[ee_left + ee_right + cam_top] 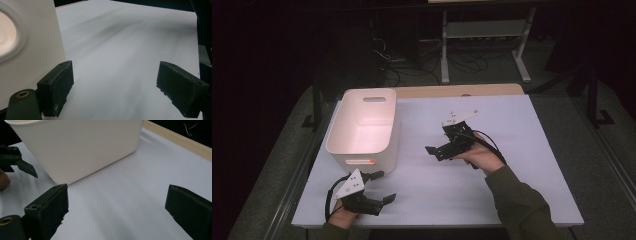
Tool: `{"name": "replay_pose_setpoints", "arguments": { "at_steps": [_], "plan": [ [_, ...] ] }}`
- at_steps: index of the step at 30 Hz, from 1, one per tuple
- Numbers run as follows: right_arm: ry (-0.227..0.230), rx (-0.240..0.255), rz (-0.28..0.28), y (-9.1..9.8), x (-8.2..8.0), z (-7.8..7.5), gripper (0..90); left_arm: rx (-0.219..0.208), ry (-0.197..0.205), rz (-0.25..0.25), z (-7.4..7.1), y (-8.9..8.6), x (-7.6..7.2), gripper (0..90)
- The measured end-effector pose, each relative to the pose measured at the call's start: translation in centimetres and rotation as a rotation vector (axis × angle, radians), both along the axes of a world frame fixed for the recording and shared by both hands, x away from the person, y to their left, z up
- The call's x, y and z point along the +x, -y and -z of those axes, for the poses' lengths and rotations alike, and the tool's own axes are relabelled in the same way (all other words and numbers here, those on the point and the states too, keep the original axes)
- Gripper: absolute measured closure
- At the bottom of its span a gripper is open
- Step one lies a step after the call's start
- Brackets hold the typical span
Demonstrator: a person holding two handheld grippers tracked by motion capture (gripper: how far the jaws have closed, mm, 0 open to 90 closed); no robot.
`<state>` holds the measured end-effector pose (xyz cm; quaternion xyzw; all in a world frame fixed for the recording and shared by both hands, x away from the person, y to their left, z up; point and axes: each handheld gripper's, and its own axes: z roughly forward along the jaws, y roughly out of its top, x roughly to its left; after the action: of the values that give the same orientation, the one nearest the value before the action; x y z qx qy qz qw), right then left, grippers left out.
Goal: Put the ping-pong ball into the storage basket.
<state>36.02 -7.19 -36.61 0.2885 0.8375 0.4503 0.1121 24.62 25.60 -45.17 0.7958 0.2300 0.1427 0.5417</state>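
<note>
— Bin, white plastic: where is it?

— On the left half of the white table, toward the far edge, long side running away from the person. The high view looks down into it, and what shows of the inside is bare, with a pinkish glow on the floor and walls.

— How does it look?

— Rounded corners, a slot handle in the far end wall and another in the near one. The left gripper view catches a curved, moulded hollow in the near wall; the right gripper view gives the smooth long side and a rounded lower corner resting on the table.

— And the grippers?

— The left gripper sits just in front of the bin's near right corner, jaws wide apart with nothing between them; in its own view the left jaw is close beside the bin wall, and I cannot tell whether it touches. The right gripper is to the right of the bin, apart from it, pointing at its side, jaws spread with bare table between. Its view also takes in the left gripper's jaw tip beside the bin, and a wooden strip along the far table edge.
</note>
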Motion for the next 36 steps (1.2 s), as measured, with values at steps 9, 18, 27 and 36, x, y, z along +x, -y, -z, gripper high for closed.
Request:
{"name": "replay_pose_setpoints", "arguments": {
  "at_steps": [9, 18, 27, 36],
  "plan": [
    [0.003, 0.008, 0.032, 1.8, -1.3, 1.8, 4.1, 0.000, 0.000, -0.001, 0.0, 0.0, 0.0, 14.0],
    [0.004, 0.006, 0.076, 3.5, -2.5, 3.3, 4.2, 0.001, 0.000, -0.001, 0.0, 0.0, 0.0, 14.0],
    [-0.009, 0.018, 0.115, 5.3, -3.5, 4.5, 4.3, 0.001, 0.000, 0.000, 0.0, 0.0, 0.0, 14.0],
    [-0.004, 0.031, 0.165, 7.5, -4.6, 5.3, 4.7, 0.002, -0.002, 0.000, 0.0, 0.1, 0.0, 14.0]
  ]
}}
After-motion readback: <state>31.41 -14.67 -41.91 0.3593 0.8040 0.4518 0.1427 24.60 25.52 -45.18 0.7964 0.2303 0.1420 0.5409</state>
